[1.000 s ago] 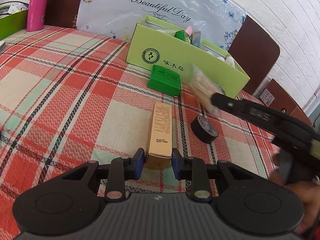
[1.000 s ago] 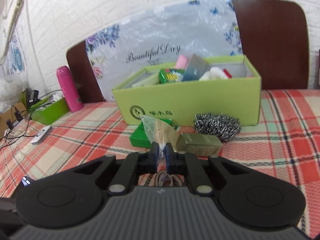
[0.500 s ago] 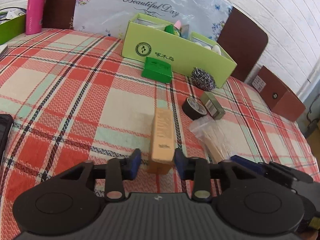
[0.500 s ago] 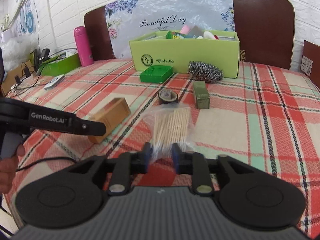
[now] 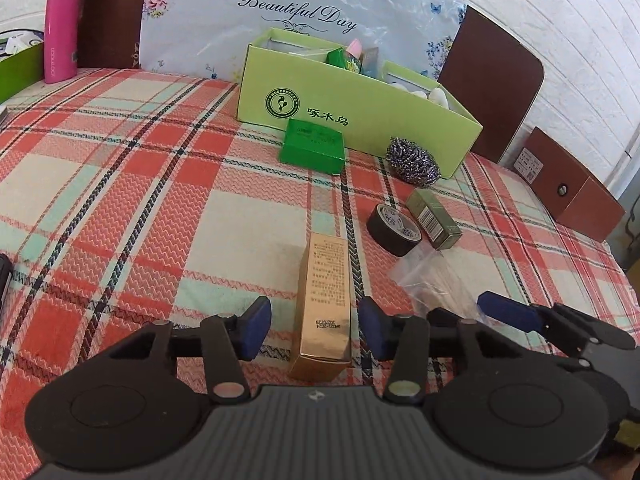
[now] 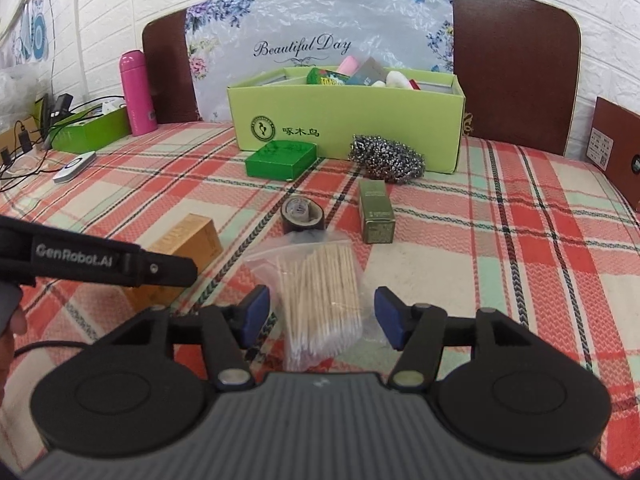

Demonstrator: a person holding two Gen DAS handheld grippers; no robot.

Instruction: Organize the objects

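Observation:
A gold carton (image 5: pixel 325 296) lies on the plaid tablecloth between the open jaws of my left gripper (image 5: pixel 314 327), touching neither pad. It also shows in the right wrist view (image 6: pixel 188 236). A clear bag of cotton swabs (image 6: pixel 320 296) lies between the open jaws of my right gripper (image 6: pixel 322 316), free of both pads. The bag also shows in the left wrist view (image 5: pixel 436 280). A light green storage box (image 6: pixel 344 120) with several items stands at the back.
A green flat box (image 6: pixel 280 159), a steel scourer (image 6: pixel 386 156), a black tape roll (image 6: pixel 302 214) and a small olive carton (image 6: pixel 376 212) lie before the storage box. A pink bottle (image 6: pixel 137 92) and a green tray (image 6: pixel 92 130) stand far left. Brown boxes (image 5: pixel 572 184) sit right.
Both grippers have pulled back from the storage box toward the near table. The left let go of the gold carton and the right let go of the swab bag; both jaws opened wide.

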